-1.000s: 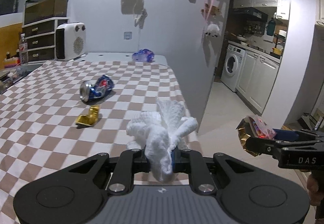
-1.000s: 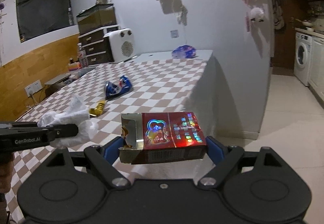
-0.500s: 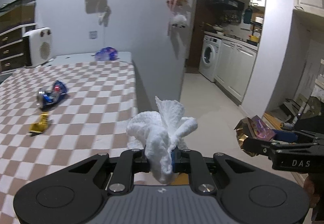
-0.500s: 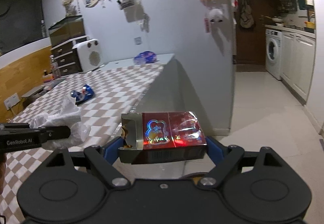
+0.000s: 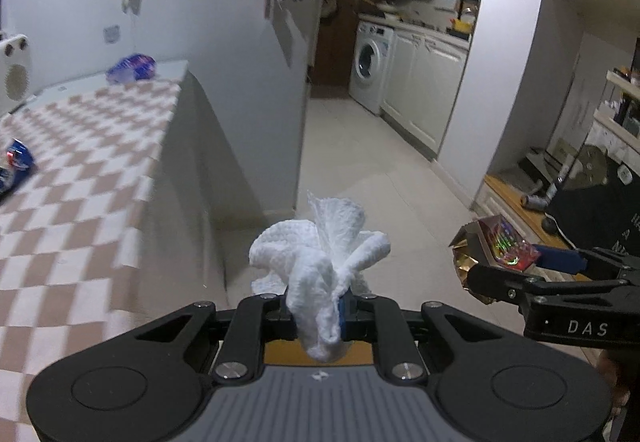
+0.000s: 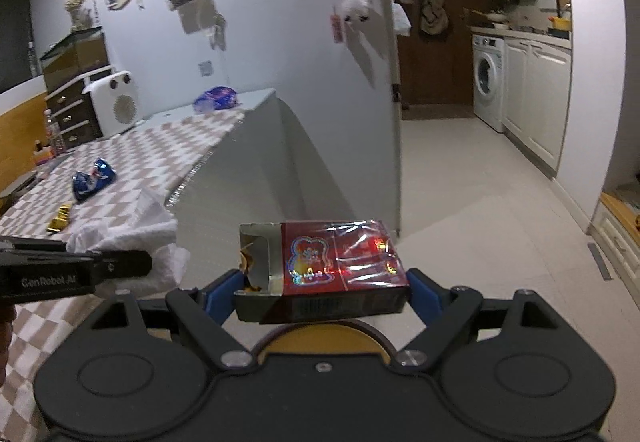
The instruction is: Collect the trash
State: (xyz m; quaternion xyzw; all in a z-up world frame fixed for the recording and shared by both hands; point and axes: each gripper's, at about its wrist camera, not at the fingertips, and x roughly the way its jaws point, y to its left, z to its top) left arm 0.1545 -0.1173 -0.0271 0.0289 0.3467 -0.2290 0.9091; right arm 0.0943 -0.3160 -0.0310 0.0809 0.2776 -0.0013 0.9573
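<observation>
My left gripper is shut on a crumpled white paper towel, held in the air past the table's right edge. My right gripper is shut on an opened red cigarette pack with gold foil inside. The pack also shows in the left wrist view, to the right of the towel. The towel shows in the right wrist view at the left. A crushed blue can and a gold wrapper lie on the checkered tablecloth. A blue plastic wrapper lies at the table's far end.
A white heater and drawers stand at the table's far left. A grey wall corner is ahead. A tiled floor leads to a kitchen with a washing machine and white cabinets. A low shelf with clutter is at the right.
Both grippers have swung right, away from the table and toward the floor and kitchen, still holding the towel and the pack. The can and gold wrapper have slid to the left of view.
</observation>
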